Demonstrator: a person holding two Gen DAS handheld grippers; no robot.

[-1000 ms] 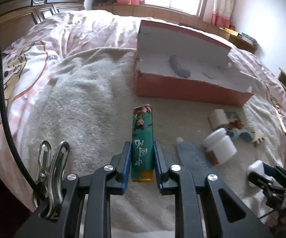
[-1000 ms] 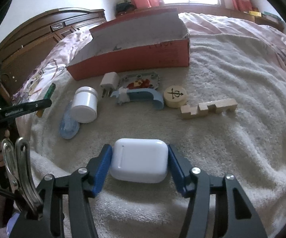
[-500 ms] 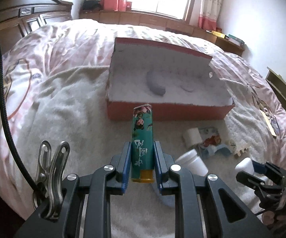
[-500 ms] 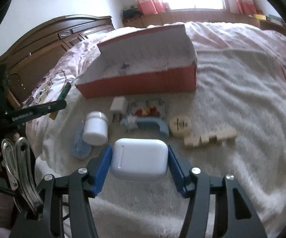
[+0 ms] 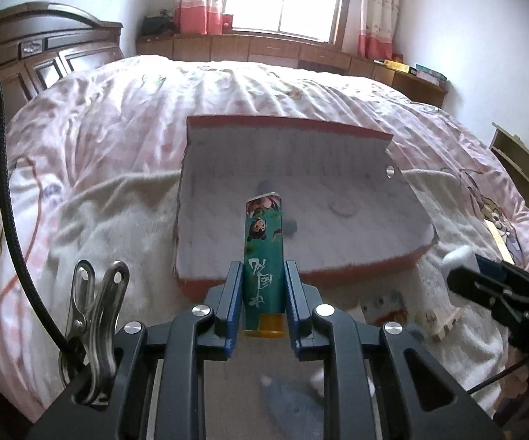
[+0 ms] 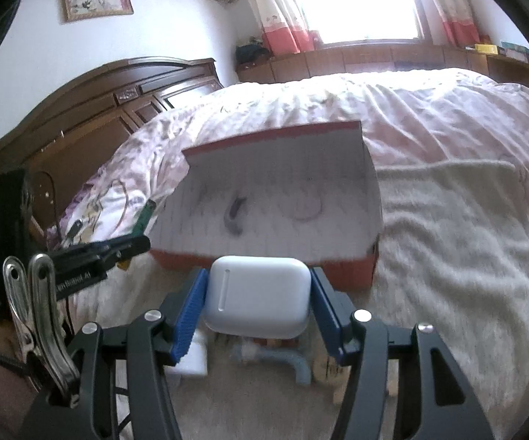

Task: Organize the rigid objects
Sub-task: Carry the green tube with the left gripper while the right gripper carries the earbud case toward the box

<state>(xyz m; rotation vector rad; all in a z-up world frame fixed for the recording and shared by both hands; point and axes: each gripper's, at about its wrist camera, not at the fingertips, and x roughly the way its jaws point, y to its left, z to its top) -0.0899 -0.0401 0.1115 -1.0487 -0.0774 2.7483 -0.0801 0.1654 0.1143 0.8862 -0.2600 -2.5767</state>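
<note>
Left hand-held gripper point(image 5: 263, 295) clamped on green lighter point(image 5: 263, 256); right hand-held gripper point(image 6: 257, 302) clamped on white earbud case point(image 6: 257, 297). Red box point(image 5: 356, 266) at 12 o'clock of both.

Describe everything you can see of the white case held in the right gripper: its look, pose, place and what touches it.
The white case is a smooth, glossy, rounded-corner plastic box with a thin vertical slot near its left edge. It sits level, clamped at both ends between the blue pads of the right gripper, clear of the blanket. It hangs just before the red box's near wall. The left wrist view shows only its end.
</note>
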